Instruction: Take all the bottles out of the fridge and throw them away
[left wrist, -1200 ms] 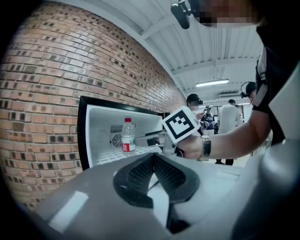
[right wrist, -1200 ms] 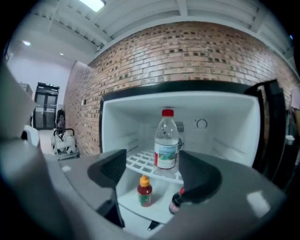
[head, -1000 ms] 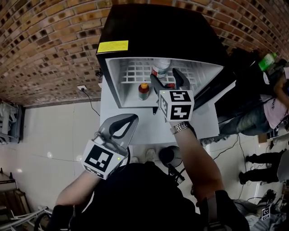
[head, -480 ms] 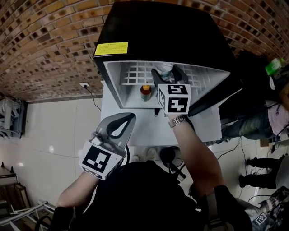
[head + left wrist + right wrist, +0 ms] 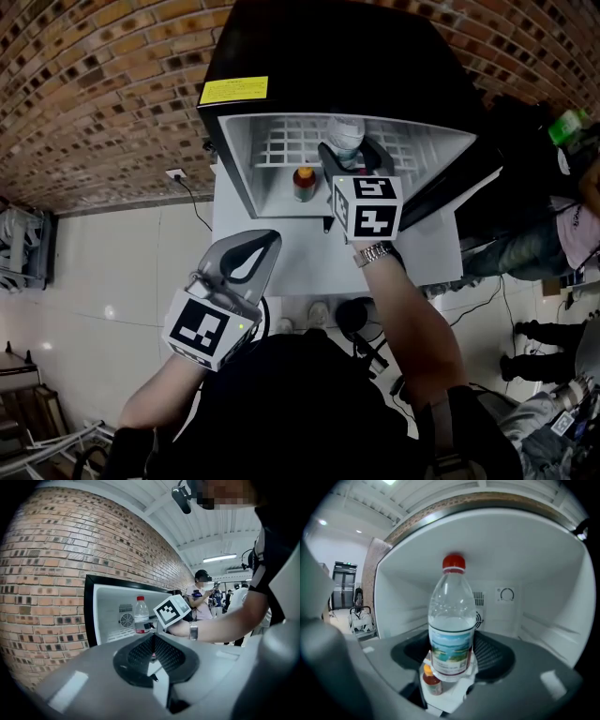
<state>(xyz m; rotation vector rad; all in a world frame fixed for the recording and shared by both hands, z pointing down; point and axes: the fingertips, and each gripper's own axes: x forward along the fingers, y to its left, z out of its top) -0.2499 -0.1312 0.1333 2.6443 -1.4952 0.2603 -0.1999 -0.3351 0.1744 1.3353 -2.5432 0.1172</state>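
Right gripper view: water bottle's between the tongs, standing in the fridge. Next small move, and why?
Probably finish closing the right gripper on the water bottle before any lift. The tongs have just been closing and flank its label, but a firm pinch isn't evident, and it stands upright in the fridge. The small orange-capped bottle nearby can wait.

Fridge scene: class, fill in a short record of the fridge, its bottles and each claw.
Fridge: black, open
Water bottle: clear, red cap, upright inside
Small bottle: orange cap, upright inside
Right claw: jaws flank the water bottle, have just been closing; contact unclear
Left claw: shut, empty, outside the fridge
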